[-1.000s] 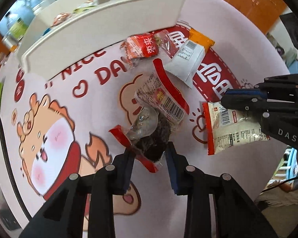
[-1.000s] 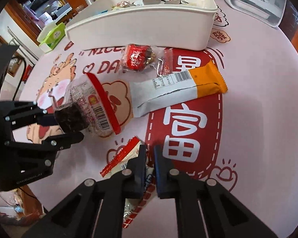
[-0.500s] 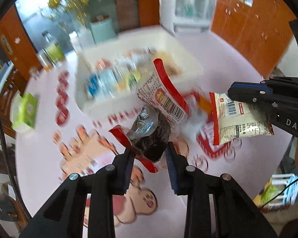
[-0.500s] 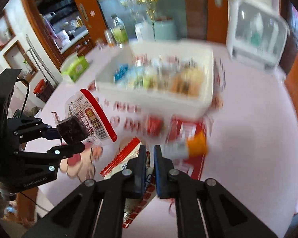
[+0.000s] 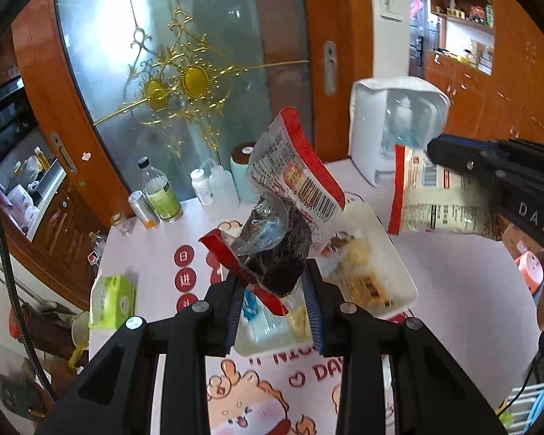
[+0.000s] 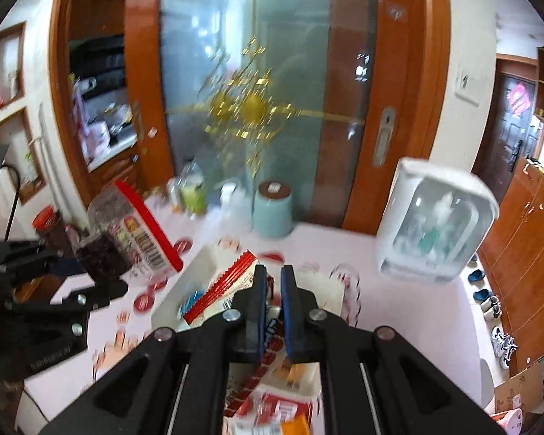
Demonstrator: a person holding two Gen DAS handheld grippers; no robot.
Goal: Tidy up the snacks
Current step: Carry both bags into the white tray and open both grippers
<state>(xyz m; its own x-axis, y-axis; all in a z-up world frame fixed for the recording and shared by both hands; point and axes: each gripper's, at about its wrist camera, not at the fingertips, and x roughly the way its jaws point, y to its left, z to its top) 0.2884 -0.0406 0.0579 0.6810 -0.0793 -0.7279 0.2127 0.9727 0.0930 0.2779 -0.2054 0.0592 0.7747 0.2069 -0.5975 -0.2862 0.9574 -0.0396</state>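
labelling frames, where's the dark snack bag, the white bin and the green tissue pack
dark snack bag (image 5: 279,253), left wrist view, dark lower half
white bin (image 5: 399,253), left wrist view, right wall
green tissue pack (image 5: 112,301), left wrist view, front face

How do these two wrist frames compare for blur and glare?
Left wrist view: fairly sharp, barcode on the dark snack pack legible; bright glare on the glass door; white bin slightly smeared. Right wrist view: heavy motion blur over the door ornament and bin; only the right gripper is crisp.

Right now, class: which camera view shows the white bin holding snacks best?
The left wrist view: the white bin is sharp, its far rim and contents readable behind the left gripper and its dark snack packet. The right wrist view blurs it, fingers covering its middle.
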